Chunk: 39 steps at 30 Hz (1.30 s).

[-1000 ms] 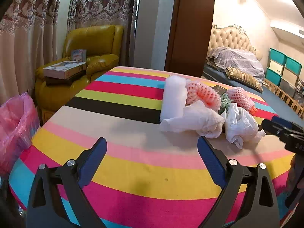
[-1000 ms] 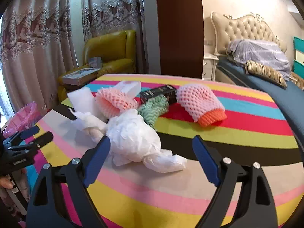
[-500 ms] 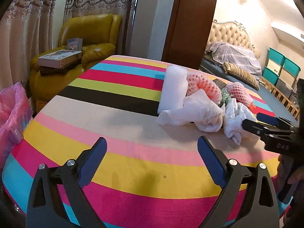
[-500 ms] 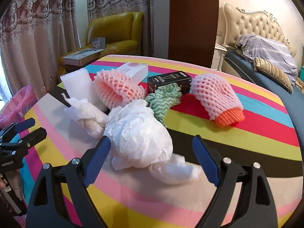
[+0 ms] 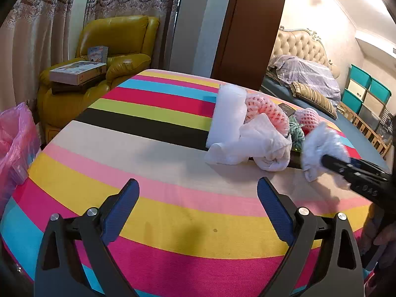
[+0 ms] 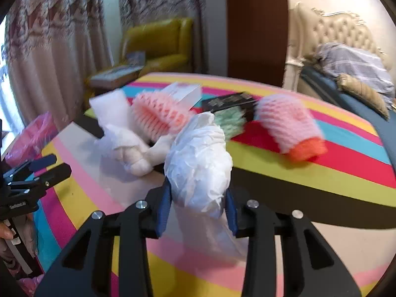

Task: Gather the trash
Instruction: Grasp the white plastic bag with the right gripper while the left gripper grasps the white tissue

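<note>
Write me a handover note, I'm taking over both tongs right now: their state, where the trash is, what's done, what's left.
Right tongs: jaws just closed onto the crumpled white paper wad, pads pressing it.
Left tongs: open, holding nothing, over the striped table.
Pink trash bag: off the table's left edge.
Done: wad gripped, not yet bagged.
Left: the other white wad, foam sheet, two foam nets, green netting, black box.

Surroundings noted beyond the striped table.
A yellow armchair (image 5: 116, 49) is seen beside lace curtains (image 5: 42, 24), with flat boxes (image 5: 76, 73) stacked on it; a tufted headboard (image 5: 302, 47) and teal storage bins (image 5: 366, 94) are observed at right.
</note>
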{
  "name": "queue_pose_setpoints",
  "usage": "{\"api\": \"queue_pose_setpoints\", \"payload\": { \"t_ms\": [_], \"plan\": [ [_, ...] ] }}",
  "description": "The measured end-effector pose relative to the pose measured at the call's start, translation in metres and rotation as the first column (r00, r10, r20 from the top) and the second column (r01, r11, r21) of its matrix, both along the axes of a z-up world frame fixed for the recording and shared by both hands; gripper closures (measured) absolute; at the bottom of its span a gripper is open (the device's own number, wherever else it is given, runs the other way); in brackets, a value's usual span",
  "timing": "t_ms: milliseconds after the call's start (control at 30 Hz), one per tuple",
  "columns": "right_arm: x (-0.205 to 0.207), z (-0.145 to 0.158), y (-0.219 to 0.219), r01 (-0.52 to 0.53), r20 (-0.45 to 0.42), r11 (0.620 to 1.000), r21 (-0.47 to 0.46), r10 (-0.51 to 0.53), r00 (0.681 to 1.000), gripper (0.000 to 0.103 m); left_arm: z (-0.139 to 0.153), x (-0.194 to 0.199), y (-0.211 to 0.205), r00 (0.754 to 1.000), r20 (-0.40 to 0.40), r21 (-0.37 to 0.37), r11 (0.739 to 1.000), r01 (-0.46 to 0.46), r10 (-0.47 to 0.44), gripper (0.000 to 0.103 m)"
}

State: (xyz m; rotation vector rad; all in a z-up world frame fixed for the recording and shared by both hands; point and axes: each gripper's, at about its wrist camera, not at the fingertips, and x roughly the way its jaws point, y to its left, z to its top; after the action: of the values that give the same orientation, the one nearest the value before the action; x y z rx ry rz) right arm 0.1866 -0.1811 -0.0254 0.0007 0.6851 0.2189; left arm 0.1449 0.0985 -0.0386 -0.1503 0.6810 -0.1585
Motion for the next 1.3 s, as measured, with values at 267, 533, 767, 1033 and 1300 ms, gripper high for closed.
{"api": "queue_pose_setpoints", "payload": {
  "t_ms": [267,533,767,1033,1300],
  "plan": [
    [-0.015,0.003,-0.05,0.224,0.03,0.97,0.089,-0.228,0.973,0.069,-0.001,0.001,-0.002,1.0,-0.01,0.019,1.0,-0.009,0.009,0.013],
    [-0.022,0.006,-0.064,0.275,0.067,0.957,0.096,-0.282,0.957,0.069,0.006,0.003,-0.029,0.999,-0.037,0.09,0.995,0.04,-0.037,0.013],
    [-0.021,0.006,-0.064,0.276,0.056,0.955,0.104,-0.283,0.958,0.069,0.019,0.022,-0.085,0.995,-0.044,0.071,0.993,0.097,-0.094,0.013],
    [-0.019,0.004,-0.065,0.262,0.05,0.957,0.123,-0.27,0.961,0.069,0.008,0.062,-0.114,0.995,-0.096,0.106,0.994,0.04,-0.03,0.026],
    [-0.018,0.002,-0.068,0.257,0.04,0.955,0.149,-0.266,0.963,0.069,0.002,0.057,-0.112,0.989,-0.109,0.066,0.992,0.11,-0.102,0.06]
  ]
}}
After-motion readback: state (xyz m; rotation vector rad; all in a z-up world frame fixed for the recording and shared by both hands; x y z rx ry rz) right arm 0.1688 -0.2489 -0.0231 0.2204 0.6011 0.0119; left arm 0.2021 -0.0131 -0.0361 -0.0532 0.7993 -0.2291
